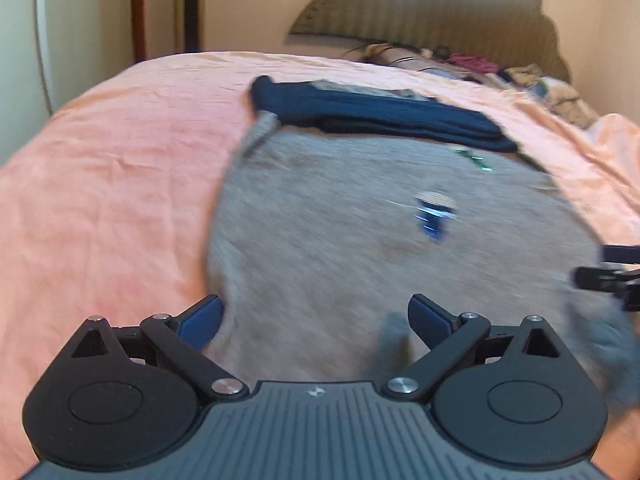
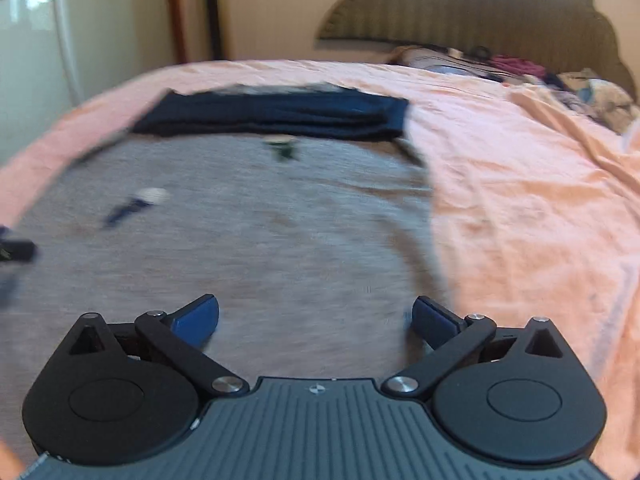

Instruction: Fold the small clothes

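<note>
We have a grey garment spread flat on the bed, over its peach sheet, and it fills the middle of both wrist views. At its far end, toward 12 o'clock, a folded dark navy piece lies across its top edge, touching it. A small blue-and-white print sits on the grey cloth, at about 1 o'clock in the left view and about 10 o'clock in the right view. Both pictures are blurred, so finer detail of the cloth is lost to us.

Our left tongs are spread wide, with nothing between the blue pads; they hang over the garment's near left corner, the left pad right at the cloth's edge. Our right tongs are equally wide and empty, over the near right part, with the garment's right edge at about 2 o'clock. The right tongs also show at 3 o'clock in the left view.

We judge the step in hand to be the approach to the near hem, before any fold of the grey piece is made. The next move calls for each of our tongs to come down on its own near corner, pinch one clean layer without catching the sheet, then lift together and carry the hem toward 12 o'clock, stopping short of the navy piece.
</note>
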Demonstrator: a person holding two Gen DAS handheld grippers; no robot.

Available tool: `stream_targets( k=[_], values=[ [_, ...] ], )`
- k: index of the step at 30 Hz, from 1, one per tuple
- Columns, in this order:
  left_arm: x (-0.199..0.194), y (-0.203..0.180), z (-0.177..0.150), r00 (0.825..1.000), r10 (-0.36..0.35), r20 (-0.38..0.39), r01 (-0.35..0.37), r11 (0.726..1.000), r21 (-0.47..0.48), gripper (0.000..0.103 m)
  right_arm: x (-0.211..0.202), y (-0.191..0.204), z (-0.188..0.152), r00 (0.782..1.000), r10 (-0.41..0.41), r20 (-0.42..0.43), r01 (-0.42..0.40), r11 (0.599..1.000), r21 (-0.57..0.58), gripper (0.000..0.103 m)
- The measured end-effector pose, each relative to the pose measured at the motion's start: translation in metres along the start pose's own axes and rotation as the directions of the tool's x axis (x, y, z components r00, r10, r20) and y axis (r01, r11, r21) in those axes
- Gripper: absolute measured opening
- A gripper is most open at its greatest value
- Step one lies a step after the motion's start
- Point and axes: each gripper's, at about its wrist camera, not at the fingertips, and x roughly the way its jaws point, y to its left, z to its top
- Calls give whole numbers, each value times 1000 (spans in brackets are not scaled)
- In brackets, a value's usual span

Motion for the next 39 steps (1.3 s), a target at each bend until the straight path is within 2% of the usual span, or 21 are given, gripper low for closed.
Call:
stream_targets(
  k=[1, 2, 3, 5, 7, 9, 11, 13, 15, 17, 18, 20, 22, 24, 26, 27, 28, 30, 34, 36, 39],
  values=[
    [-2, -9, -9, 1000, -10, -3, 10, 999, 34, 101, 1, 10, -6, 1000, 20, -23, -20, 999, -30, 103],
    [-2, -21, -21, 1000, 8, 2, -9, 993, 119, 103, 4, 19, -14, 998, 11, -58, -16, 997, -73, 103],
    [-4, -28, -32, 999, 37, 33, -43, 981, 191, 103, 0, 23, -25, 1000, -2, -2, 1, 989, -147, 103],
    [-12, -18, -35, 999, 29, 19, -32, 986, 162, 103, -8, 4, -31, 1000, 30, 6, -29, 995, -97, 103],
    [-20, -6, -35, 998, 69, 3, -68, 985, 156, 103, -18, -16, -30, 998, -66, -10, 66, 996, -58, 103],
    [-31, 3, -35, 991, 135, -2, -133, 981, 143, 103, -37, -31, -29, 994, -106, -40, 108, 994, 29, 103],
    [-40, 13, -36, 993, 119, -26, -117, 990, 79, 103, -61, -46, -35, 996, -90, -24, 92, 991, 98, 103],
    [-45, 27, -39, 995, 28, -91, -34, 997, -64, 103, -77, -60, -46, 994, -91, -56, 98, 982, 160, 103],
    [-51, 33, -46, 997, -36, -63, 25, 987, -157, 103, -82, -71, -61, 991, -78, -108, 98, 977, 191, 103],
    [-53, 37, -45, 996, -78, -48, 66, 975, -214, 103, -86, -69, -71, 992, -65, -112, 85, 980, 178, 101],
    [-53, 40, -43, 991, -122, -46, 107, 963, -248, 103, -88, -68, -71, 992, -27, -121, 49, 981, 185, 101],
    [-52, 52, -40, 970, -237, -53, 205, 917, -343, 103, -92, -72, -69, 989, 89, -115, -58, 966, 251, 96],
    [-49, 70, -38, 935, -351, -51, 294, 848, -442, 103, -94, -86, -66, 970, 217, -108, -168, 923, 347, 96],
    [-41, 90, -41, 879, -476, -29, 381, 737, -558, 103, -92, -104, -66, 949, 306, -78, -240, 860, 451, 96],
    [-31, 106, -47, 815, -579, 4, 438, 612, -659, 103, -88, -124, -68, 919, 393, -24, -310, 761, 570, 96],
    [-27, 112, -50, 797, -603, 27, 451, 565, -691, 103, -85, -132, -69, 907, 422, 7, -336, 712, 617, 95],
    [-25, 116, -50, 785, -617, 44, 463, 539, -704, 103, -83, -136, -68, 893, 449, 33, -363, 674, 643, 93],
    [-21, 120, -46, 776, -627, 59, 469, 514, -718, 103, -77, -137, -64, 873, 483, 66, -404, 640, 653, 93],
    [-5, 122, -31, 772, -634, 52, 472, 517, -714, 103, -53, -138, -43, 868, 493, 65, -410, 635, 655, 93],
    [1, 118, -26, 764, -644, 39, 481, 529, -699, 103, -42, -140, -36, 864, 498, 75, -414, 618, 668, 93],
    [-3, 112, -27, 757, -653, -12, 483, 572, -663, 102, -29, -135, -36, 843, 536, 51, -426, 607, 671, 91]
  ],
)
